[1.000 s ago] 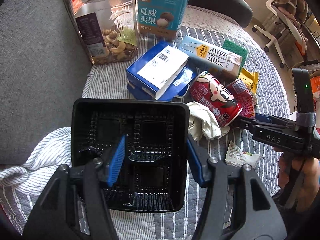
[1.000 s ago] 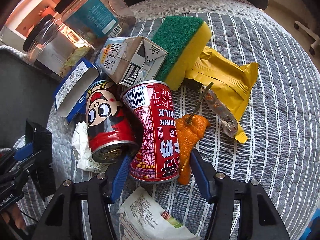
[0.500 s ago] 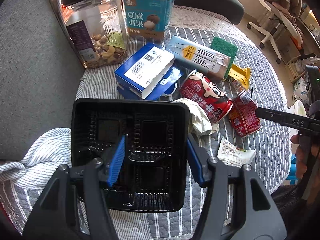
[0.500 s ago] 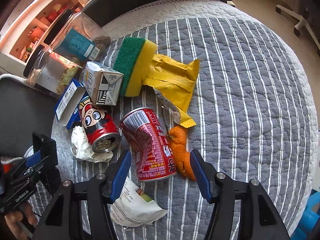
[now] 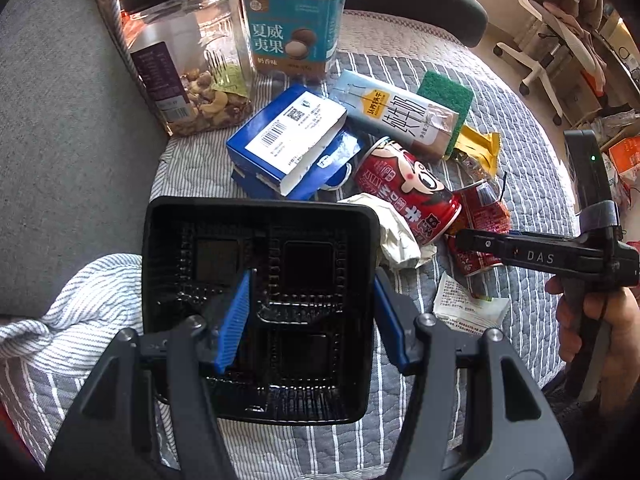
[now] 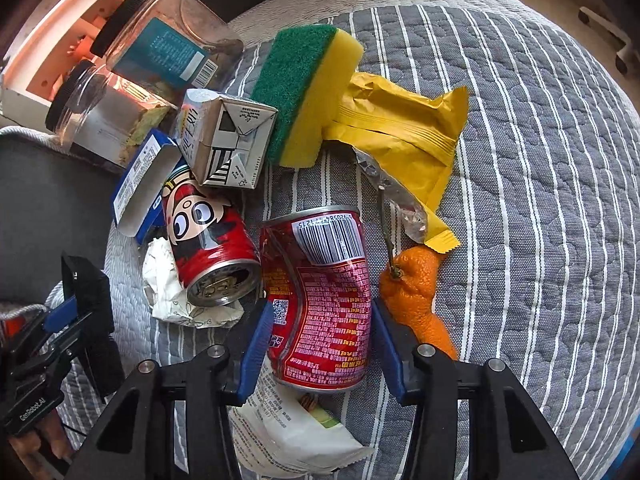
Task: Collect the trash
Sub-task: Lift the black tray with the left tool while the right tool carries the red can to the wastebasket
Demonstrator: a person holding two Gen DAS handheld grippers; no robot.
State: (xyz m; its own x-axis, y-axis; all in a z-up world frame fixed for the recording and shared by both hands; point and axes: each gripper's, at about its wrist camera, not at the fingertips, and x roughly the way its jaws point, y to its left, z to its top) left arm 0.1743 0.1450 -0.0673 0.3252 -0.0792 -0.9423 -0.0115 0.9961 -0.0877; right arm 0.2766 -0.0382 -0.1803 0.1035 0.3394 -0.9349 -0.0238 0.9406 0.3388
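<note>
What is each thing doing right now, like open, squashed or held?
black tray: empty, held by left gripper
dented red can: lying between right gripper jaws
cartoon can: lying down
blue box: flap open
nut jar: lidded, upright
paper: crumpled

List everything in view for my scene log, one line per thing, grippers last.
tray: 1, black, in left gripper
drink cans: 2, red, lying mid-table
crumpled paper: 1, white, beside cartoon can
orange peel: 1, orange, right of dented can
sponge: 1, green-yellow, behind cans
yellow wrapper: 1, by sponge
milk carton: 1, grey-white, left of sponge
blue box: 1, blue-white
jars: 2, clear, far edge
white packet: 1, nearest
left gripper: gripping tray wall
right gripper: straddling dented can
</note>
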